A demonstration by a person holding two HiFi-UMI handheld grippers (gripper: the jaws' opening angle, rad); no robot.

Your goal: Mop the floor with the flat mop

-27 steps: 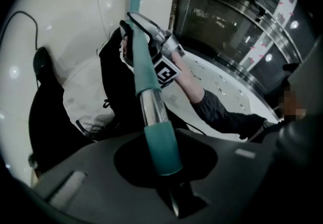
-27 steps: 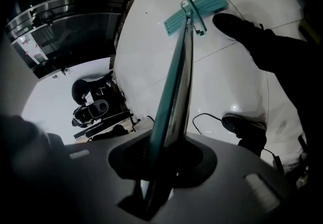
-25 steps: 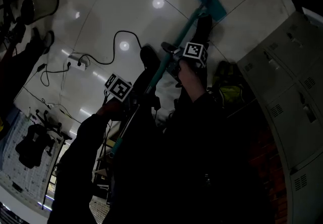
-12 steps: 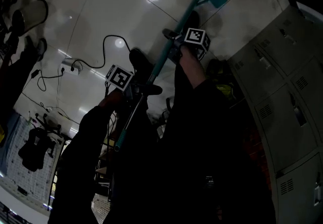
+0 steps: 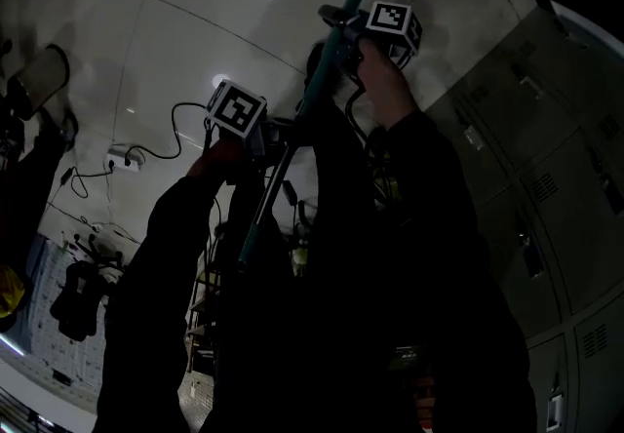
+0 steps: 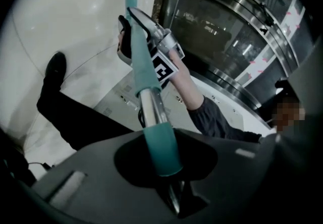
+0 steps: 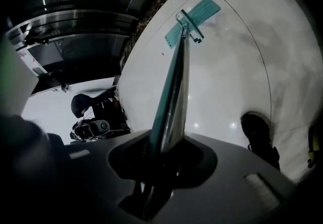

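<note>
Floor: a glossy white tiled floor (image 5: 146, 41) reflects round ceiling lights and fills most of the head view.
Lockers: a bank of grey metal lockers (image 5: 546, 148) stands along the right side of the head view.
Mop: a flat mop has a long teal and silver metal handle (image 7: 174, 92). It slants from the person's two claws down to a teal rectangular mop head (image 7: 192, 22). The head lies flat on the floor, close to the dark speckled edge of a wall.
Left claw: the left claw (image 6: 164, 162) is clenched on the teal sleeve at the upper end of the handle. In the head view it is the one nearer the person's body.
Right claw: the right claw (image 7: 161, 167) is clenched on the handle further down, toward the mop head. Its square-marker cube faces the head camera.
Shoe: a black shoe (image 7: 258, 132) stands on the floor, to the right of the handle and well apart from the mop head.
Cable: a black cable runs to a white power strip (image 5: 122, 160) on the floor at the left.
</note>
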